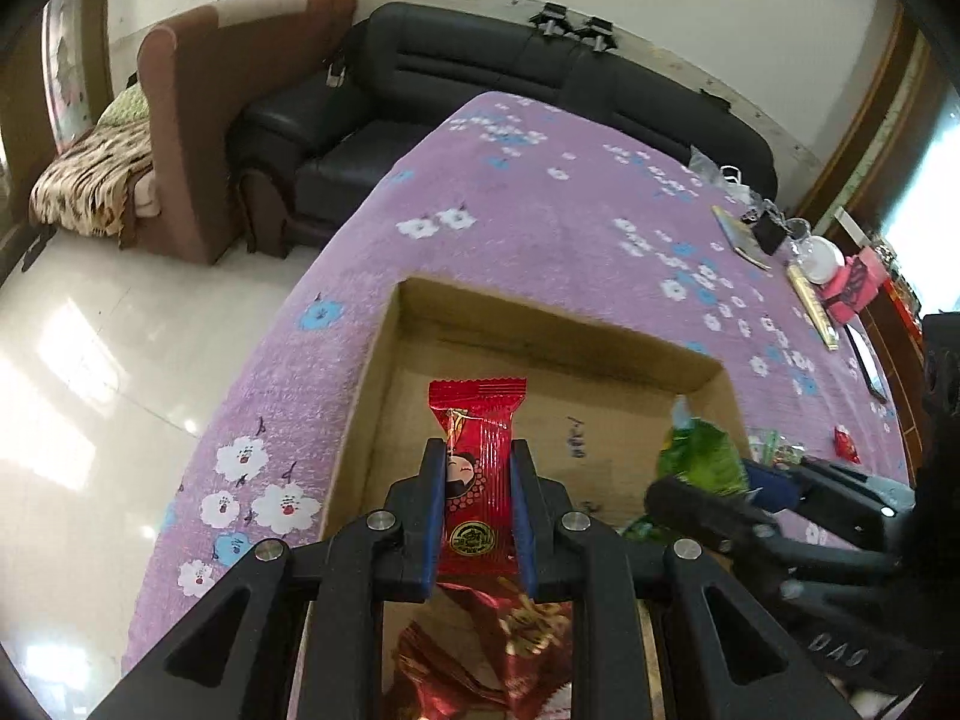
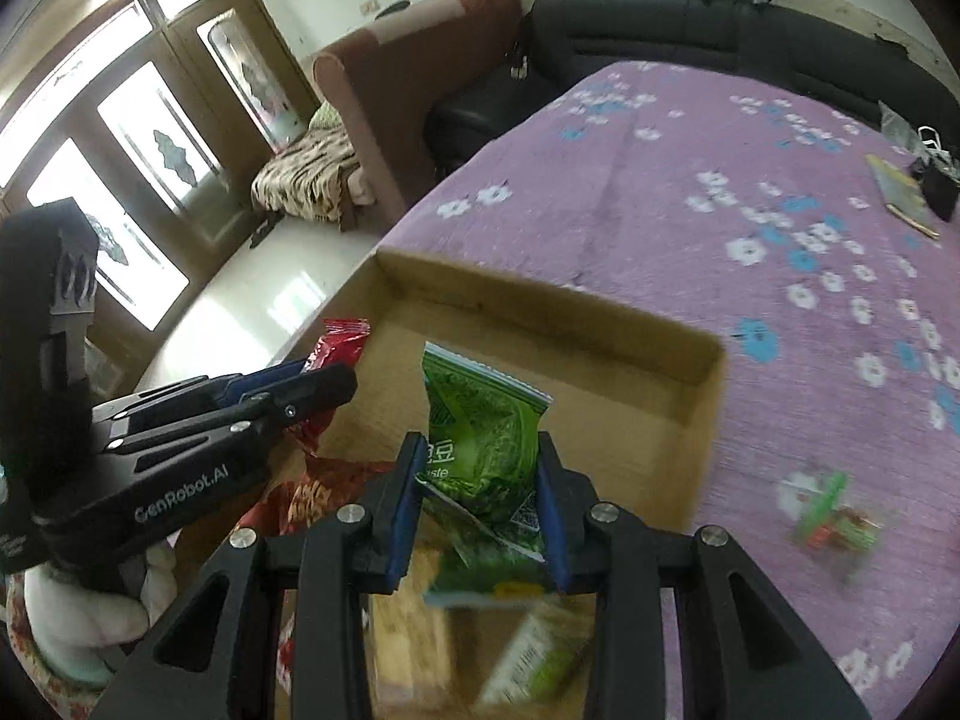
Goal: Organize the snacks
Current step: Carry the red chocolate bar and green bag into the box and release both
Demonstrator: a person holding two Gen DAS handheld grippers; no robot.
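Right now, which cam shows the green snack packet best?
Right wrist: the green packet sits centred and sharp between the right gripper pads, over the cardboard box. Left wrist catches it only at the side, blurred.

Red snack packet [image 1: 477, 480] upright, green snack packet [image 2: 486, 456] crumpled, above open cardboard box [image 1: 600, 348]

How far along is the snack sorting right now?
Done: a red packet and a green one already lie in the box. In hand: the left gripper holds a red snack, the right gripper a green snack, both over the box. Left: loose snacks on the cloth.
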